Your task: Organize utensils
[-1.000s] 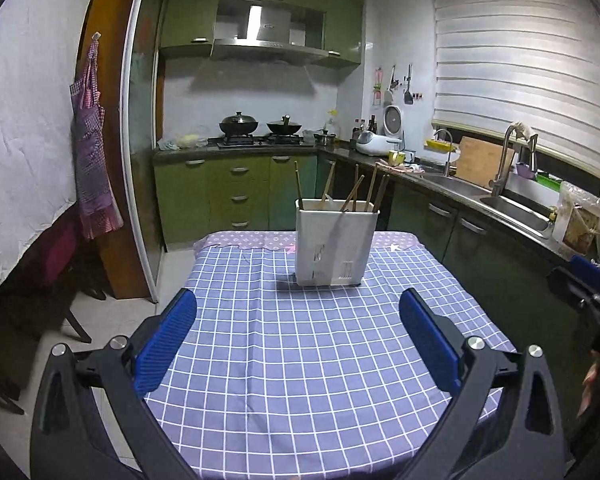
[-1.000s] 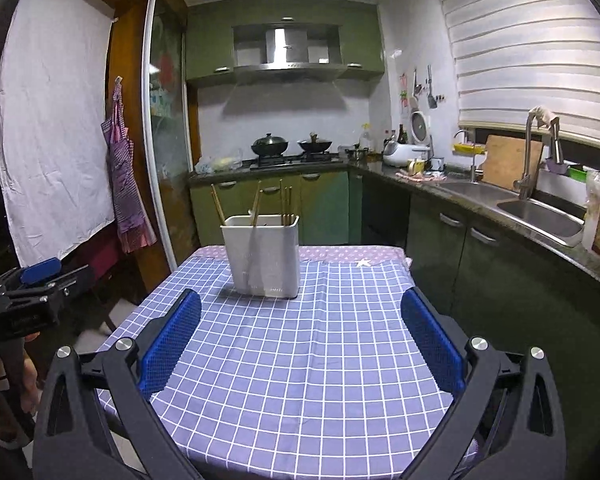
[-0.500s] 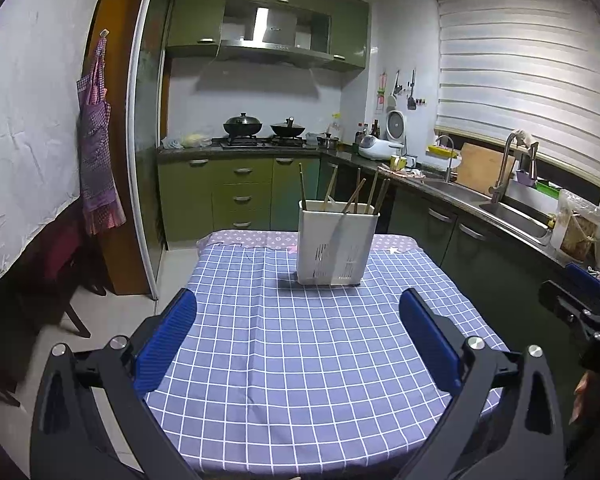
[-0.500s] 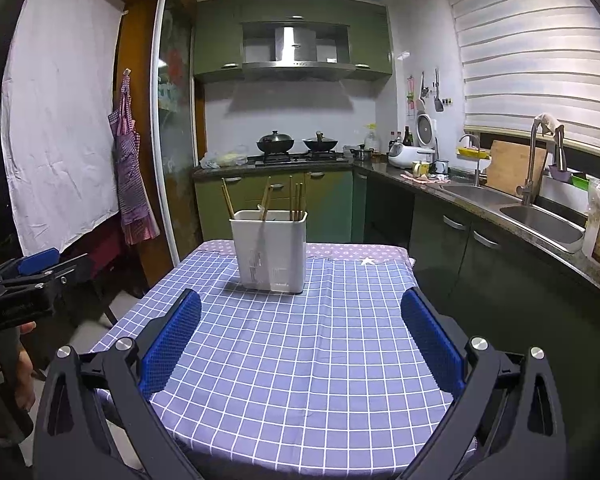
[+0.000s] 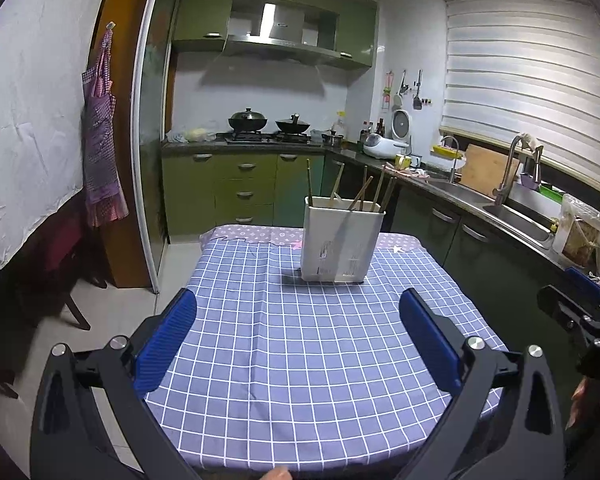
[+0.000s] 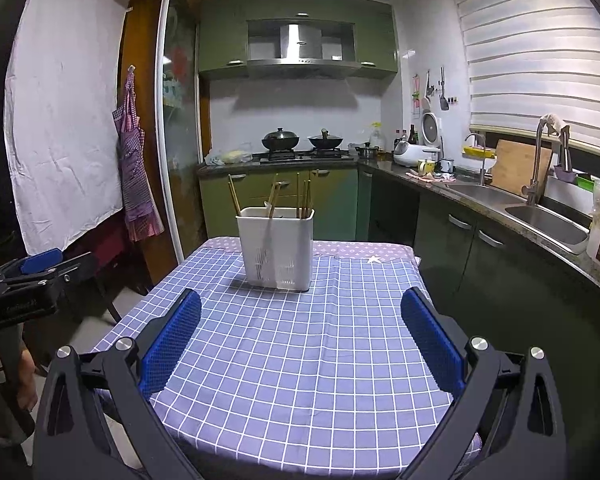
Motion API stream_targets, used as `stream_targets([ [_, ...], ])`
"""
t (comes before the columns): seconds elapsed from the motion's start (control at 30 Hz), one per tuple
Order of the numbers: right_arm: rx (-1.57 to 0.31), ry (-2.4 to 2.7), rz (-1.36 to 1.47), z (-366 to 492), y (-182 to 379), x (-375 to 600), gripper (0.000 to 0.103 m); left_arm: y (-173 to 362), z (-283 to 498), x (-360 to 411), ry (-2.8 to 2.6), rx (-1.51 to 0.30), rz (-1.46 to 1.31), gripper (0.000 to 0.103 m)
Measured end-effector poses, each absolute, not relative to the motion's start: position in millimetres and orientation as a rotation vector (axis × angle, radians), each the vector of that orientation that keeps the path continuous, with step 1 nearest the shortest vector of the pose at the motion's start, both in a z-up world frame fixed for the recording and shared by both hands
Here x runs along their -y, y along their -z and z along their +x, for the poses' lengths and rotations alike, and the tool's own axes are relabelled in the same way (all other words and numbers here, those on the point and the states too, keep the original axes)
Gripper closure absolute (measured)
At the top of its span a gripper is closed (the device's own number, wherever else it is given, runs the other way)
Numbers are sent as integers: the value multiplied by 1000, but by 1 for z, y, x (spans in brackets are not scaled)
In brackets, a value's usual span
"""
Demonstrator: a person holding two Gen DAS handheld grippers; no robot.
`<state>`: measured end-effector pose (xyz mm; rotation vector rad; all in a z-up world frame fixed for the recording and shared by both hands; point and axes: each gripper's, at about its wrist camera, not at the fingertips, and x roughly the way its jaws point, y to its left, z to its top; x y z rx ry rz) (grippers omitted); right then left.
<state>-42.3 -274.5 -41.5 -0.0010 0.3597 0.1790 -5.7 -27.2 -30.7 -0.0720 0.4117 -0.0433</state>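
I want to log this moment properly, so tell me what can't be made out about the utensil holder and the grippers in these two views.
- Utensil holder: its opaque walls hide the lower ends of the chopsticks in both views.
- Their exact count: too thin and overlapping.
- Right gripper in the left wrist view: cut off by the edge.
- Left gripper in the right wrist view: cut off likewise.
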Motion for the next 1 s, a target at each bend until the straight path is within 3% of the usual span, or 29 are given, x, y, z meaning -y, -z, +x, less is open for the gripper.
stream_targets([
  [1.0, -366, -189, 2, -37, 44, 272, 4, 36, -6, 35, 45, -423, -44, 6],
])
